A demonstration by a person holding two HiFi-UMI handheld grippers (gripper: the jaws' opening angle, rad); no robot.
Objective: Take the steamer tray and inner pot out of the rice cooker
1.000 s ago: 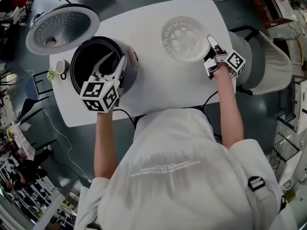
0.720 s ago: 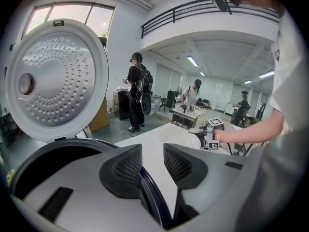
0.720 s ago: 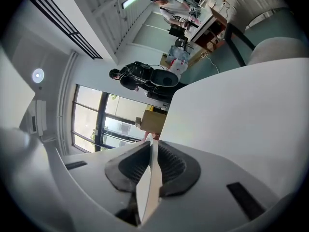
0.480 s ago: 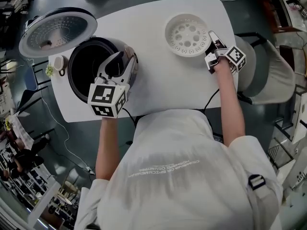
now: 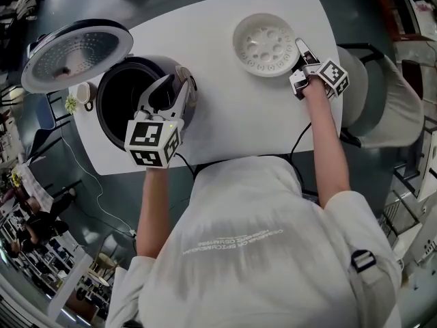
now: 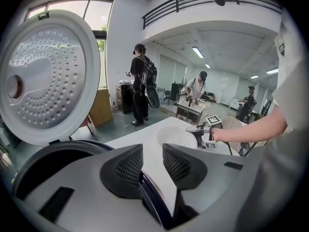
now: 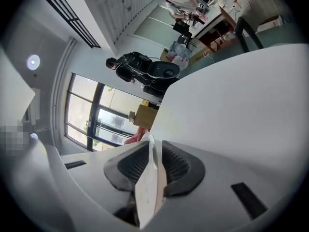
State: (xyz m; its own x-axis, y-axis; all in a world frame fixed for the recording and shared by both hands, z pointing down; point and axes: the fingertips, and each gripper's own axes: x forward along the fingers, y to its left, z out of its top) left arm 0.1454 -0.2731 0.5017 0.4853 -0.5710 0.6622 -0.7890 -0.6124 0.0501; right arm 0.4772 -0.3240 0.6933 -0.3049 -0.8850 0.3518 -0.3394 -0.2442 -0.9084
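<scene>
Gaping lid (image 5: 72, 52): thrown back at ten o'clock of the cooker (image 5: 192, 108), which leaves the way in clear.
Pot (image 5: 126, 100): down inside the cooker, not yet lifted.
Left gripper (image 5: 173, 85): astride the pot's three o'clock rim. Its jaws have just been closing and stand part open, pads not yet on the rim. It looks lined up for the lift.
Tray (image 5: 265, 44): already out, sitting on the table (image 5: 225, 115) at one o'clock of the cooker, well apart.
Right gripper (image 5: 300, 46): pinched tight on the tray's three o'clock rim, likely steadying it down.

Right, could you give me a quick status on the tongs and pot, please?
Right tongs shut on steamer tray, tray on table. Left tongs just closing, inner pot rim between, not gripped. Lid up.
</scene>
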